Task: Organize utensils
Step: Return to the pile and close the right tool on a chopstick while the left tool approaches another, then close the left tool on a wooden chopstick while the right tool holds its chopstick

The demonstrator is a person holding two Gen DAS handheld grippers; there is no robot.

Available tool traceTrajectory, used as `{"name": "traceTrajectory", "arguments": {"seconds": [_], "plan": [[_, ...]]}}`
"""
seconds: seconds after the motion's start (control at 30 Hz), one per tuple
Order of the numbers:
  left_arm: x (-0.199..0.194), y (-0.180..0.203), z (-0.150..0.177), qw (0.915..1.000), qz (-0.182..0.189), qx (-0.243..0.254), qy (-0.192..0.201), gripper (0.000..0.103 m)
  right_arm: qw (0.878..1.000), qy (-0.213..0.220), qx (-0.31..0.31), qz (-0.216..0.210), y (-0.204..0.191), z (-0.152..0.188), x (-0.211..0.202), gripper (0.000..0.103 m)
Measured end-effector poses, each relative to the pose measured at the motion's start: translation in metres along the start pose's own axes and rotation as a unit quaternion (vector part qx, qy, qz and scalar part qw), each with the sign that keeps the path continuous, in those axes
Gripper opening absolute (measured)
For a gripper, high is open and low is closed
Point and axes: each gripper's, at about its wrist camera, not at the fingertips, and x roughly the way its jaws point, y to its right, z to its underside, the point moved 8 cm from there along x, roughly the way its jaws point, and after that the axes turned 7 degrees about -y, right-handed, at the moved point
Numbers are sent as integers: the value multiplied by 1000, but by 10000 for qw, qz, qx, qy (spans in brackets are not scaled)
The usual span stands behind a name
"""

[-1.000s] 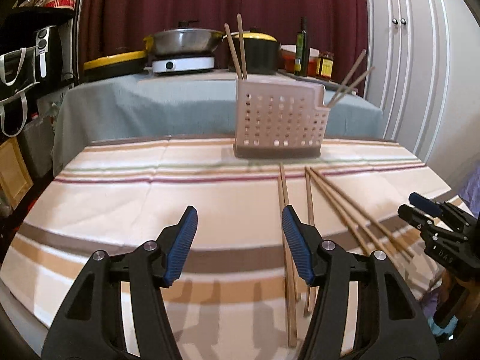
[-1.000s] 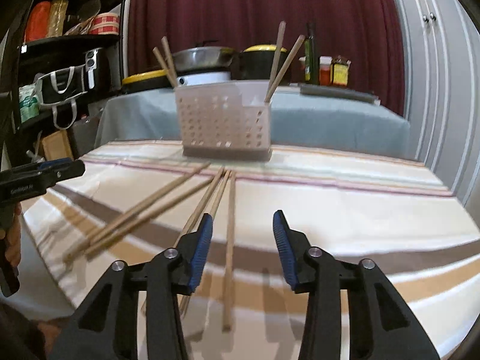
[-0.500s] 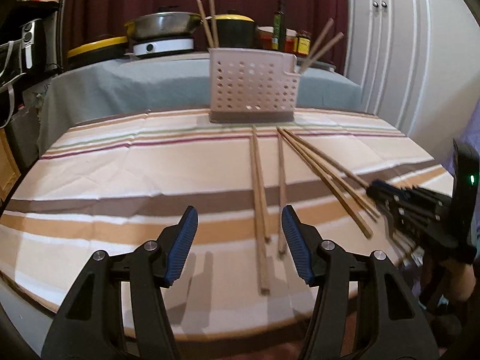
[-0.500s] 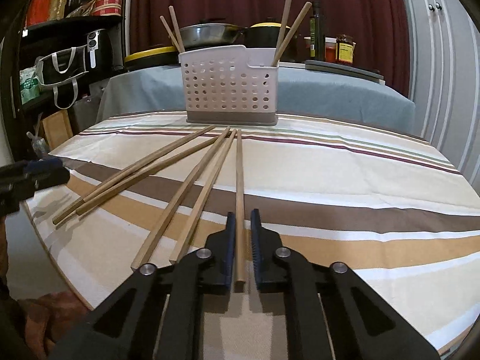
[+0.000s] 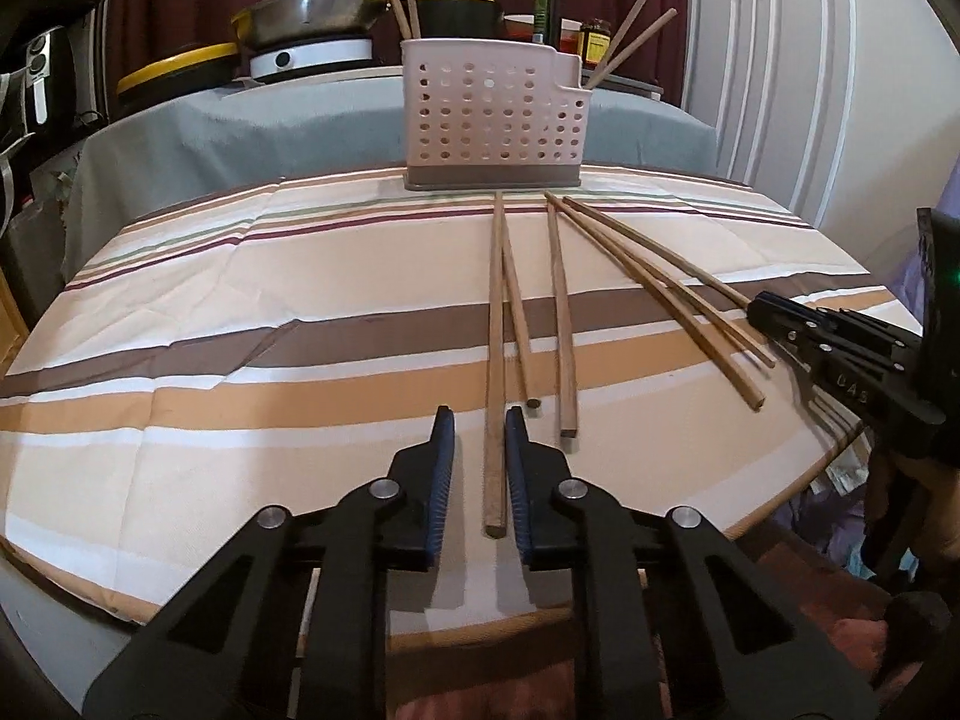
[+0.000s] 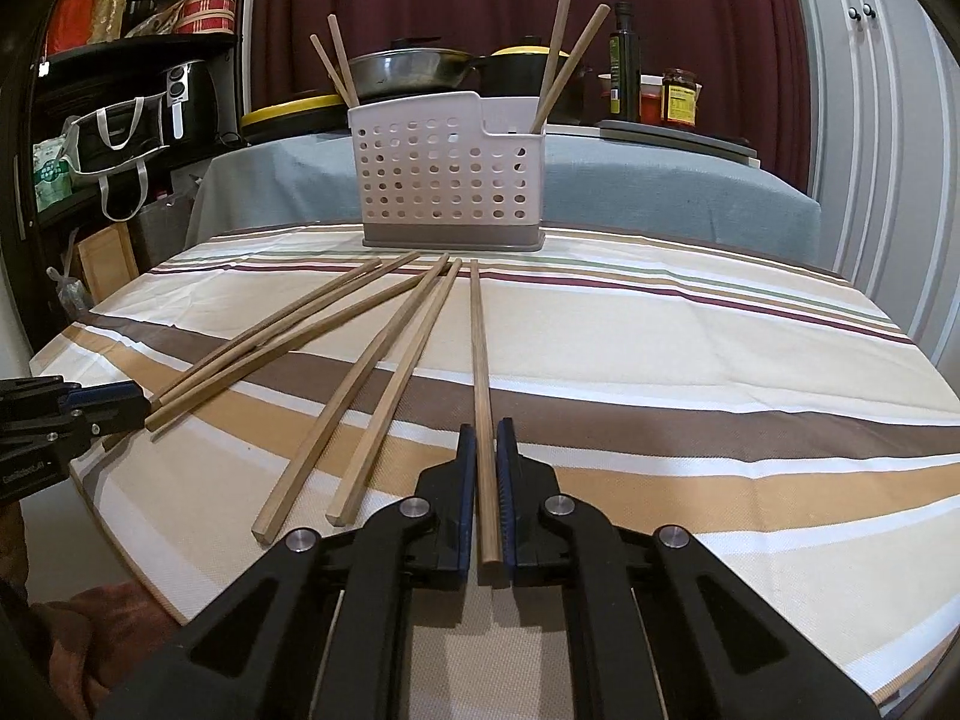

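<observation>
1. Near the front edge of the striped tablecloth (image 6: 660, 324), the right gripper (image 6: 486, 462) is pinching the rightmost chopstick (image 6: 480, 372), jaws nearly together on its near end.
2. Toward the same edge, the left gripper (image 5: 479, 450) is straddling another chopstick (image 5: 494, 330), jaws narrowly parted; actual contact cannot be told.
3. Between tablecloth edge and utensil caddy (image 6: 450, 180), four more chopsticks (image 6: 354, 372) are lying fanned out.
4. Inside the caddy, two pairs of chopsticks are standing tilted.

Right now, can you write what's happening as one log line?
left tool: open around leftmost chopstick | right tool: shut on rightmost chopstick | basket: holds four standing chopsticks
</observation>
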Motion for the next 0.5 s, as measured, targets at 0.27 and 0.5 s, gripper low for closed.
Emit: {"name": "traceTrajectory", "arguments": {"seconds": [0.27,0.5], "plan": [[1,-7,-2,9998,-74,-35,172,17,9999,65,86,-67,1,0,-1,8],[3,-13,-3,9994,-82,-143,314,11,9994,265,102,-181,2,4,-5,8]]}}
